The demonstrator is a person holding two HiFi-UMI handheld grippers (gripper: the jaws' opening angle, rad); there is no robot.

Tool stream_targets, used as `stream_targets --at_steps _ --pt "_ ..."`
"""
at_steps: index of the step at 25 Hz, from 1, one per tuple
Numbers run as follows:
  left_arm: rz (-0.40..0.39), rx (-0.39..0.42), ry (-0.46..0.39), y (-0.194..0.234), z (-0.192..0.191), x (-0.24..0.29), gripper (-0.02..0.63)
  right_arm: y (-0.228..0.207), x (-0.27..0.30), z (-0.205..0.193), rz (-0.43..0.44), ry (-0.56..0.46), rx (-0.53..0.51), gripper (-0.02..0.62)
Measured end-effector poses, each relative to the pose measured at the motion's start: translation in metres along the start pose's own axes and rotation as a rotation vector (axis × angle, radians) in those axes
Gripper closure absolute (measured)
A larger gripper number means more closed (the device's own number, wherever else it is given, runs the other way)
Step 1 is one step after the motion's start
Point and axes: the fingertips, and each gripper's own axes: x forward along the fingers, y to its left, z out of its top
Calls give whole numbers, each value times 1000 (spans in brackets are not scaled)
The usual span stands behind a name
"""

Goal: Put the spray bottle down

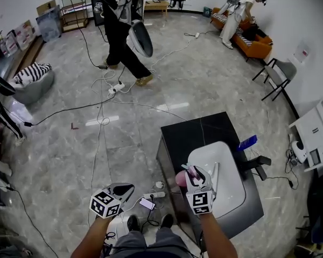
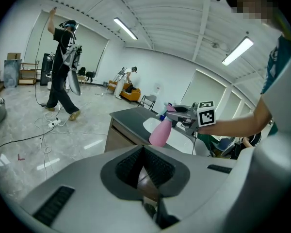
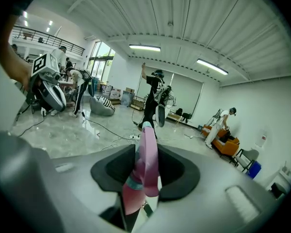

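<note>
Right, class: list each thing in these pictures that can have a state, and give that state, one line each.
spray bottle: leaning, its base at the counter edge beside the sink; contact with the counter unclear.
right gripper: jaws around the top of the spray bottle; whether the pads press on it cannot be told.
left gripper: shut, nothing between its jaws.
folding chair: unfolded, nobody on it.

Bright overhead strip lights point(image 3: 144, 47); fisheye-bent, dark-cornered edges.

Pink spray bottle point(image 2: 159, 133) upright at counter point(image 1: 204, 128) edge.
</note>
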Motion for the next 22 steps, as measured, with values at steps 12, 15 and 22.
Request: stream_targets --at_steps 12,15,22 --pt "-7 8 -1 3 4 2 600 8 -2 1 19 -18 1 434" --pt "-7 6 1 5 3 0 600 10 -2 -1 20 4 7 434" --pt "-4 5 -3 5 6 -3 600 12 -3 5 39 -3 8 430"
